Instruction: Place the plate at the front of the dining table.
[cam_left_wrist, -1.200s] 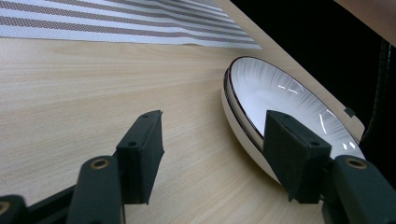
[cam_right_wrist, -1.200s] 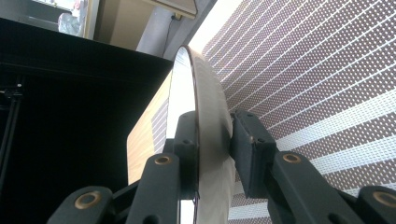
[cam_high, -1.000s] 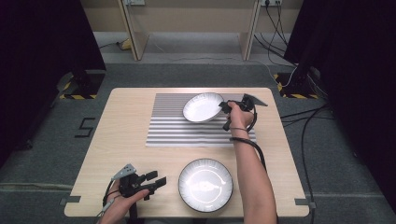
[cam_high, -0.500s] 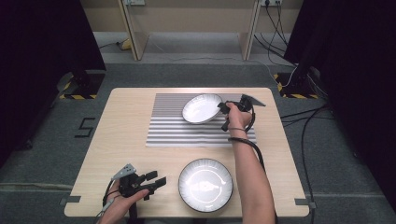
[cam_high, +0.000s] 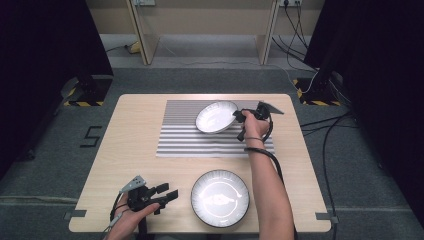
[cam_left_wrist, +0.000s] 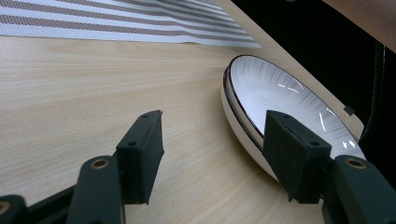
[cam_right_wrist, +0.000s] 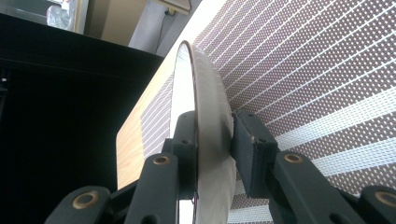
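Observation:
A white bowl (cam_high: 216, 117) with a dark rim hangs tilted above the striped placemat (cam_high: 185, 140) at the far right of the table. My right gripper (cam_high: 240, 120) is shut on its right rim. In the right gripper view the bowl's wall (cam_right_wrist: 205, 93) stands edge-on, with one pad inside and one outside, at my right gripper (cam_right_wrist: 212, 154). A second white bowl (cam_high: 220, 197) rests on the bare wood near the front edge. My left gripper (cam_high: 167, 194) lies open just left of it. In the left gripper view that bowl (cam_left_wrist: 280, 93) sits beside the right-hand jaw of my left gripper (cam_left_wrist: 215, 149), with nothing between the pads.
The wooden table (cam_high: 135, 135) has bare surface on its left half. A cable (cam_high: 267, 157) trails from the right gripper along the forearm. Dark curtains and cabling on the floor flank the table.

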